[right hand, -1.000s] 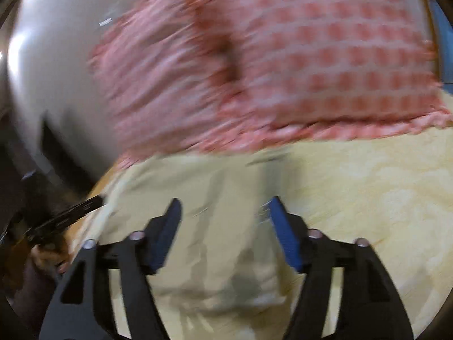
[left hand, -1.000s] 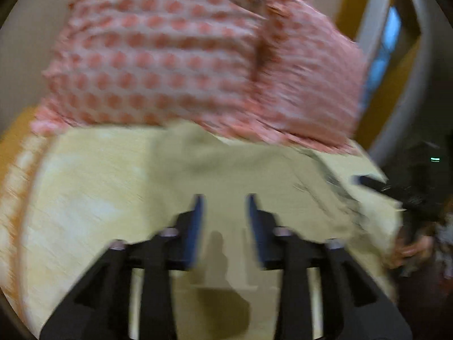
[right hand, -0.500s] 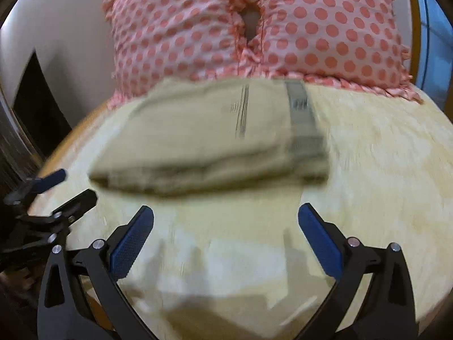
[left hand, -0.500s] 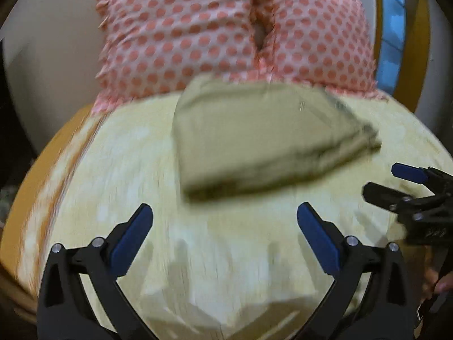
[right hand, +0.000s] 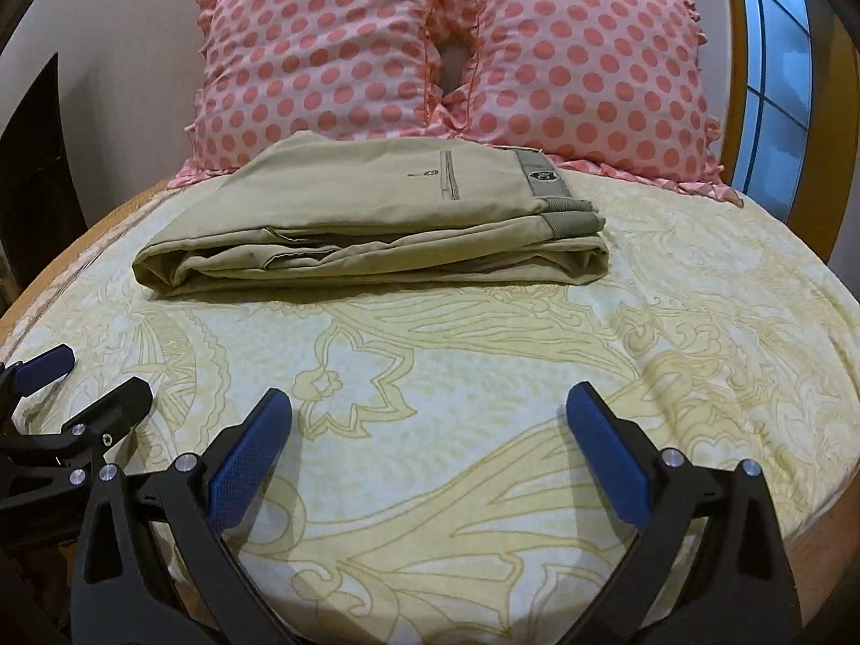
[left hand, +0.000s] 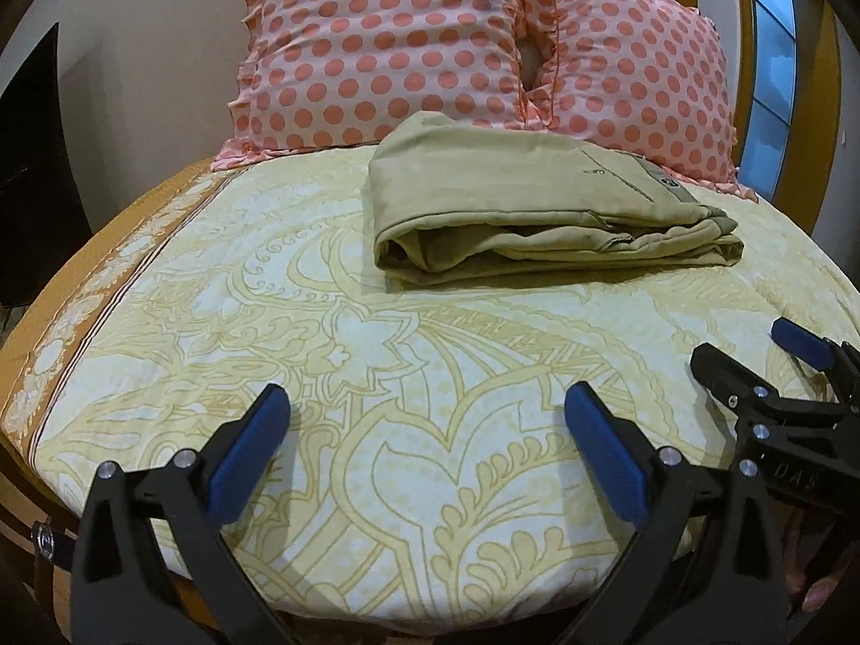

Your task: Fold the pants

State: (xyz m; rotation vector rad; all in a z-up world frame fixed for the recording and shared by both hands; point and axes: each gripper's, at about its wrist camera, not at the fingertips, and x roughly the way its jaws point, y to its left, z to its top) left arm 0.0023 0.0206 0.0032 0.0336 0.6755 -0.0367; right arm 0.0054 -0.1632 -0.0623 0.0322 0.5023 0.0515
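The left gripper (left hand: 424, 424) and right gripper (right hand: 427, 424) have pulled back, fingers now wide apart. The folded pants (right hand: 371, 226) lie released near the bed's (right hand: 699, 349) pillow-end edge.

The folded pants (right hand: 371, 226) lie on the bed (right hand: 484, 376) against 2 dotted pillows (right hand: 446, 48). The right hand-held gripper (right hand: 424, 451) hovers, jaws wide, near the bed's front edge.

Bare bedsheet (left hand: 376, 376) lies before the folded pants (left hand: 516, 204); pillows (right hand: 446, 48) block behind.
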